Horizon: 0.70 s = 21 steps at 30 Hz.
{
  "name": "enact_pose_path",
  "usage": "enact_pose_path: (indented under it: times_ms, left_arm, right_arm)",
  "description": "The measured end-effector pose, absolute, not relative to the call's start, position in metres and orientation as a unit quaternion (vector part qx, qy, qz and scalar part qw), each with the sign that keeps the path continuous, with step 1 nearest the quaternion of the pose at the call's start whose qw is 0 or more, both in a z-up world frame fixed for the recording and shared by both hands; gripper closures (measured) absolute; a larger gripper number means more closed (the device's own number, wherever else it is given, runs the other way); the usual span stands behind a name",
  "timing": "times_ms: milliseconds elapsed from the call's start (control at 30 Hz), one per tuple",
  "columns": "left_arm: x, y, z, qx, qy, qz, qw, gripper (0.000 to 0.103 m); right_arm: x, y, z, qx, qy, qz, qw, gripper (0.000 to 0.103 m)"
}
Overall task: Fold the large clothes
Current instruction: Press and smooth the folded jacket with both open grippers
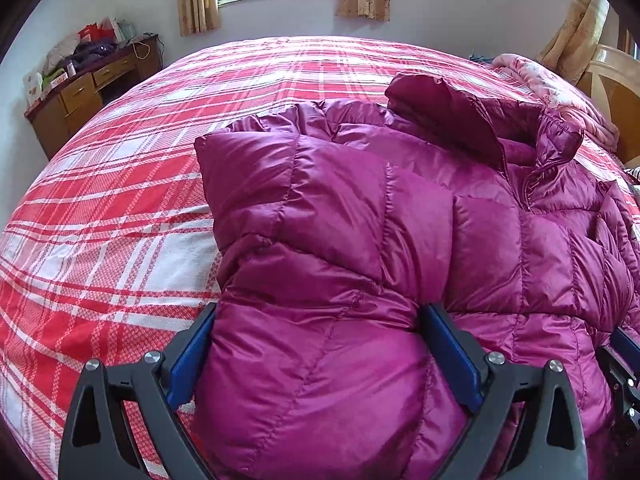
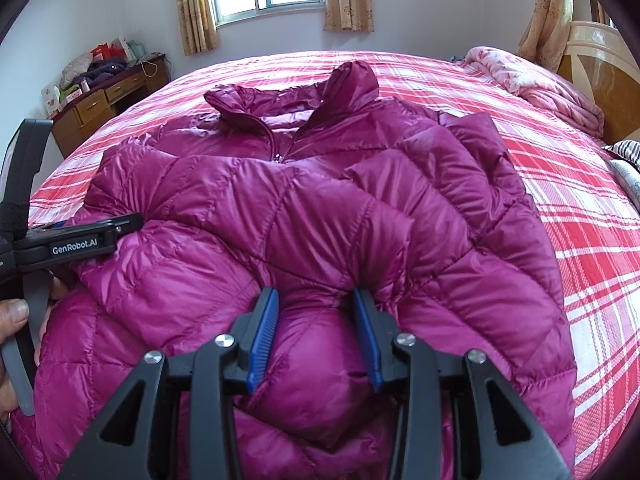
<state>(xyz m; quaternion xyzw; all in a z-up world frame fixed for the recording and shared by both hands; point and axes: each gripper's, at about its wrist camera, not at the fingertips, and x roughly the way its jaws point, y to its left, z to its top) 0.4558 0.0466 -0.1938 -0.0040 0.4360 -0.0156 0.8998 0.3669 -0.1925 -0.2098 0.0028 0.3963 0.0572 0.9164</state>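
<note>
A puffy magenta down jacket (image 1: 360,200) (image 2: 280,208) lies front up on the bed, collar (image 2: 296,100) toward the window and both sleeves folded across its chest. My left gripper (image 1: 320,308) holds the near left edge: a thick bulge of padding fills the wide gap and both blue pads (image 1: 192,356) press into it. My right gripper (image 2: 315,292) is shut on a pinched roll of the near hem, which puffs out between its pads (image 2: 264,332). From the right wrist view the left gripper (image 2: 132,220) shows at the jacket's left, with a person's hand (image 2: 16,320) behind it.
The bed carries a red and white plaid cover (image 1: 120,200) (image 2: 580,220). A pink floral quilt (image 2: 540,80) is bunched by the wooden headboard (image 2: 600,72) at the far right. A cluttered wooden desk (image 1: 92,88) stands against the far left wall under a curtained window.
</note>
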Motion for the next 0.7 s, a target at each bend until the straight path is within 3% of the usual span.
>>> enact_pose_path:
  times_ms: [200, 433, 700]
  left_arm:
    - [0.456, 0.048, -0.192, -0.002, 0.443, -0.02, 0.896, 0.005]
    - [0.442, 0.052, -0.143, 0.041, 0.381, -0.011, 0.924, 0.005]
    - [0.494, 0.035, -0.11, 0.023, 0.372, -0.042, 0.927, 0.005]
  right_arm:
    - [0.369, -0.194, -0.206, -0.01, 0.404, 0.08, 0.911, 0.058]
    - [0.368, -0.204, -0.185, -0.002, 0.398, 0.137, 0.907, 0.033]
    - [0.415, -0.219, -0.159, 0.034, 0.396, 0.128, 0.908, 0.031]
